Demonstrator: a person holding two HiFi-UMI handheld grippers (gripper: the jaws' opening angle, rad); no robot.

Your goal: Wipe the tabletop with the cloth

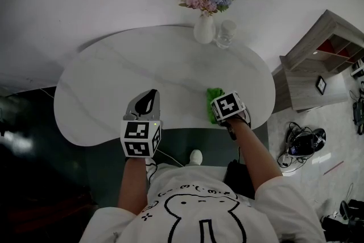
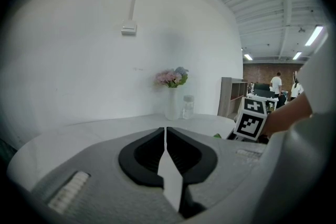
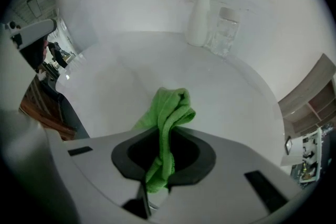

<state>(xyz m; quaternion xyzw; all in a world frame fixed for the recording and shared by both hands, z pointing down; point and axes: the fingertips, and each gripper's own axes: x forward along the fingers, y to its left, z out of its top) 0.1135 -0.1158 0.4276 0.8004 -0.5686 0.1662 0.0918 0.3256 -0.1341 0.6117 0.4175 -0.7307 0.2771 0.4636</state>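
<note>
Right hand-held gripper (image 3: 166,140) pinches bunched, fuzzy green cloth (image 3: 173,105); left hand-held gripper (image 2: 166,136) closed, empty.

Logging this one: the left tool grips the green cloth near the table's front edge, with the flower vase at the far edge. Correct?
No: the right tool grips the green cloth, as the right gripper view shows. The flower vase is at the far edge.

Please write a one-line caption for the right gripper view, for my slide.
Right gripper shut on green cloth at the white table; vase and jar behind.
</note>
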